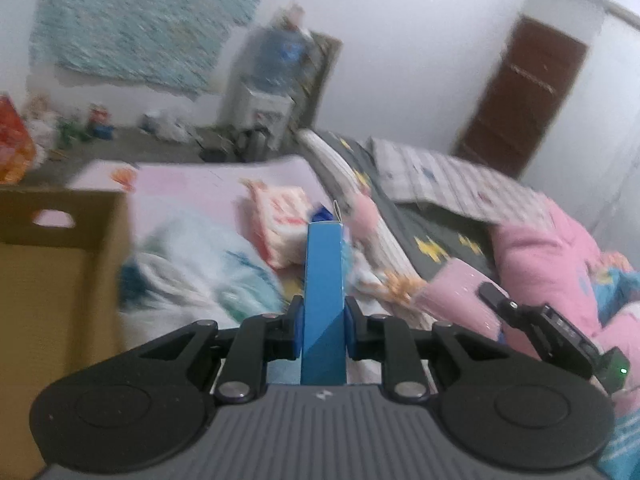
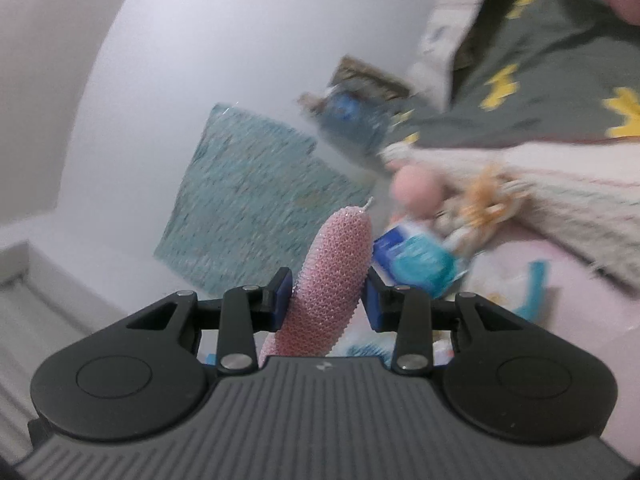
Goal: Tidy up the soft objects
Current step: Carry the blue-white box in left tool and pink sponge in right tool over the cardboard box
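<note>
My left gripper (image 1: 323, 320) is shut on a tall, flat blue carton (image 1: 323, 280) that stands upright between the pads, above the bed. In the right wrist view my right gripper (image 2: 327, 300) is shut on a pink, bumpy-textured soft roll (image 2: 334, 272) that sticks up and forward. The same pink roll (image 1: 460, 296) shows at the right of the left wrist view, with one of the right gripper's fingers (image 1: 493, 293) against it. On the pink sheet lie a pink-and-white tissue pack (image 1: 280, 220), a pale teal cloth (image 1: 200, 276) and a doll (image 2: 420, 192) beside a blue packet (image 2: 420, 260).
An open cardboard box (image 1: 60, 280) stands at the left edge of the bed. A grey blanket with yellow shapes (image 1: 440, 240) and a pink quilt (image 1: 560, 260) lie to the right. Beyond are a water dispenser (image 1: 276, 80), a brown door (image 1: 528, 96) and a teal wall hanging (image 1: 140, 20).
</note>
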{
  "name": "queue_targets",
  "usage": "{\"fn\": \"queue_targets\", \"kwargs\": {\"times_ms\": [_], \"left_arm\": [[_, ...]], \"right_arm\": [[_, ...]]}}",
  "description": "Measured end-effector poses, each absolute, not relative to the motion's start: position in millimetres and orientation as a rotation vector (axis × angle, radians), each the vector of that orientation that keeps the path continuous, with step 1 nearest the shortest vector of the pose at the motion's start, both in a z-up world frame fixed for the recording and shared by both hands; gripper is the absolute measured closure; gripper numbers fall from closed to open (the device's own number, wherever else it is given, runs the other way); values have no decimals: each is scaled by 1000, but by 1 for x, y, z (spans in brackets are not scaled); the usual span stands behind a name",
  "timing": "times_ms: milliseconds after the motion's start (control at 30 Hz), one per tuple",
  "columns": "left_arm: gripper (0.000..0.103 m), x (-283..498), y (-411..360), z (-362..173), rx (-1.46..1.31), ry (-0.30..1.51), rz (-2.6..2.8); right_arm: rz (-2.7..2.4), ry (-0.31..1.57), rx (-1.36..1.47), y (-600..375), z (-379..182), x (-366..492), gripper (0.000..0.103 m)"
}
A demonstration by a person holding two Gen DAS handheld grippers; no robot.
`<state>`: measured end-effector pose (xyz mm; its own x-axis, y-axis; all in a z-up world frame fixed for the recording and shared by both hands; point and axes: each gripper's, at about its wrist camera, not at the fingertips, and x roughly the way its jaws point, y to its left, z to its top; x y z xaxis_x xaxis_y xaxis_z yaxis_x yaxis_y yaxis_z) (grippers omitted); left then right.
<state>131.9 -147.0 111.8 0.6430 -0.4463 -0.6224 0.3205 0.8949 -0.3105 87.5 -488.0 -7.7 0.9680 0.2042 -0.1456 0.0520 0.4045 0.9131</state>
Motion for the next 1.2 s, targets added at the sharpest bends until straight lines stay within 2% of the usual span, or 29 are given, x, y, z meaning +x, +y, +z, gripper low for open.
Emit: {"fn": "queue_targets", "kwargs": {"times_ms": [233, 500, 900, 1200], "left_arm": [[82, 124, -59, 131, -201, 672, -268], [82, 156, 22, 121, -178, 675, -87], [82, 244, 107, 60, -130, 802, 111], [82, 303, 107, 41, -57, 824, 190]], "right_arm": [[299, 356, 1031, -405, 38, 122, 67], [490, 570, 815, -254, 79, 191, 67], [505, 858, 599, -104, 73, 286, 67], [478, 1042, 526, -44, 42, 354, 67]]}}
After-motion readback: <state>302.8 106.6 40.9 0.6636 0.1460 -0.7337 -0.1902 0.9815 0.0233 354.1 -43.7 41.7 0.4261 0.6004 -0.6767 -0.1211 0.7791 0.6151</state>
